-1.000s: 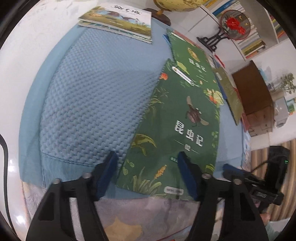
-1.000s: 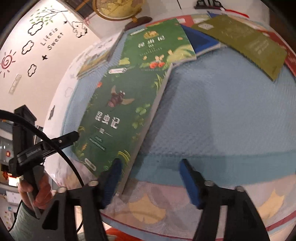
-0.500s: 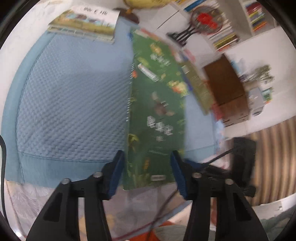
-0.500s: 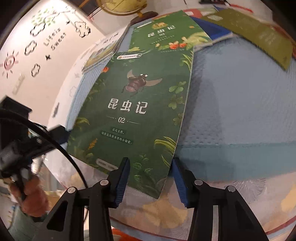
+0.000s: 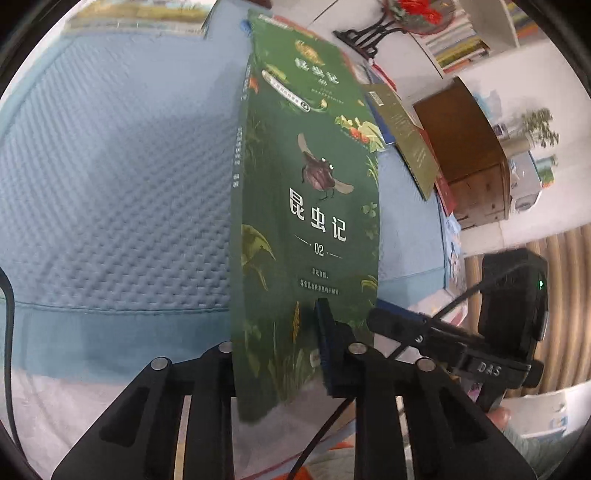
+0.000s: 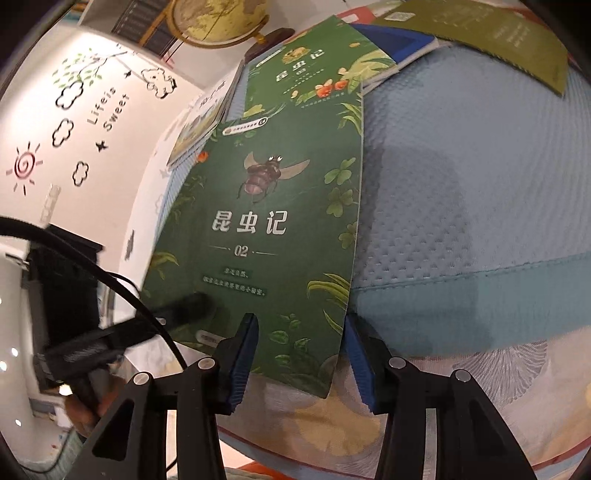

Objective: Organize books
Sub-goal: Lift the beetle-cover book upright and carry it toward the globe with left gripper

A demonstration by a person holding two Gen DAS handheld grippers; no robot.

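The left gripper is closing on the glossy green book, its left pad hidden; the right gripper narrowly straddles the book's corner above the waffle-textured blue mat.

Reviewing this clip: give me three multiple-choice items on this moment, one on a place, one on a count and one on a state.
1. Where does the globe stand?
A. Beyond the far end of the green books
B. On the near edge of the blue mat
C. On top of the olive book

2. How many green books with the insect-series cover are in view?
A. One
B. Two
C. Four

3. In what state is the book numbered 02?
A. Open at the middle
B. Closed, front cover showing
C. Closed, back cover showing

Answers:
1. A: its base sits past the second green book in the right wrist view.
2. B: only the book numbered 02 and the one beyond it share that cover.
3. B: the beetle and the title show on its shut cover.
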